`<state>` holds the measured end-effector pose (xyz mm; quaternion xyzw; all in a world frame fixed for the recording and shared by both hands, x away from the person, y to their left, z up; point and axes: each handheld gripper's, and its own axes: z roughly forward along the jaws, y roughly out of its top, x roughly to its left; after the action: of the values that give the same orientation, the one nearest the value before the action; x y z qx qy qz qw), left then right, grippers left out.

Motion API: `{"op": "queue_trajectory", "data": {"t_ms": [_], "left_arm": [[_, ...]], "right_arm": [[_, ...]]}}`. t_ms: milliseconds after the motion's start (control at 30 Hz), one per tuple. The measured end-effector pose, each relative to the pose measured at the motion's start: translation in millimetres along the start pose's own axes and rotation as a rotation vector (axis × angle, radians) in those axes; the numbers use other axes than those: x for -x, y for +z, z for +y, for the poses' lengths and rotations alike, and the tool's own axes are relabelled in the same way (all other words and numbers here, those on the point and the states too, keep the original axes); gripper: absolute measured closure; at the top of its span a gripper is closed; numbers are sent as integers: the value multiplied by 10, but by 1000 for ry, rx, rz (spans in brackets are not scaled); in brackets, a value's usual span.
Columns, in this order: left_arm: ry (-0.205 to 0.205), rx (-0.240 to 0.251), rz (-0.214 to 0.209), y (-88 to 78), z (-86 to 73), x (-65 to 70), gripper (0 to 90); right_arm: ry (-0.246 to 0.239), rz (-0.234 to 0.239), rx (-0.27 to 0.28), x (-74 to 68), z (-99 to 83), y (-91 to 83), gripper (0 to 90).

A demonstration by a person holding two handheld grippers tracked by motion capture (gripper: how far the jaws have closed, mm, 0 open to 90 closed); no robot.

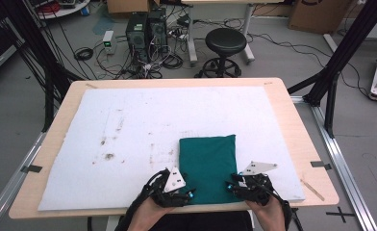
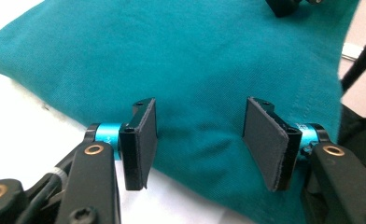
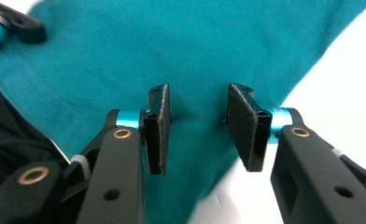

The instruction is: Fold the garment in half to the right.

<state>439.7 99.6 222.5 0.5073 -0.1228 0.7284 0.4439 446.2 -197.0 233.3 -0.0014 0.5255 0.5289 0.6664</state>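
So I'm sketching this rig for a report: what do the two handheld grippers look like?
Both are black. The left gripper and right gripper each carry a pale grey three-cornered plate on top. Up close, each jaw arm is black with brass-coloured rivets, a bright blue metal collar, and a flat rectangular dark grey pad. Black cables trail back along the person's forearms.

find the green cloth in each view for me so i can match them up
High view: the green cloth lies folded on the white mat, near the table's front edge, between the left gripper and the right gripper.
Left gripper view: it spreads across the top and middle, behind the open jaws.
Right gripper view: it covers the top and left, also behind open jaws.
Shared landmark: the white mat beside the cloth's edge.
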Motion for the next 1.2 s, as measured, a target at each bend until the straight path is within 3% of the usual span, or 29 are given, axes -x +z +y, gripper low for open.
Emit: {"op": "queue_trajectory", "data": {"t_ms": [167,333,433,700,900,1200], "left_arm": [[-4,8,-22,-10,-14,-25,450],[-21,17,-27,-84,19,-101,422],[-36,27,-17,-154,19,-182,406],[-135,106,75,-446,-53,-486,262],[-219,149,125,-708,-201,-756,226],[-325,179,249,-1127,-533,-1163,222]], "right_arm": [[10,17,11,29,-56,-11,607],[33,25,53,63,-38,-35,391],[47,22,86,93,-34,-69,344],[81,-2,132,181,-13,-119,252],[99,-36,165,288,-20,-196,245],[161,-87,203,531,-70,-293,247]]}}
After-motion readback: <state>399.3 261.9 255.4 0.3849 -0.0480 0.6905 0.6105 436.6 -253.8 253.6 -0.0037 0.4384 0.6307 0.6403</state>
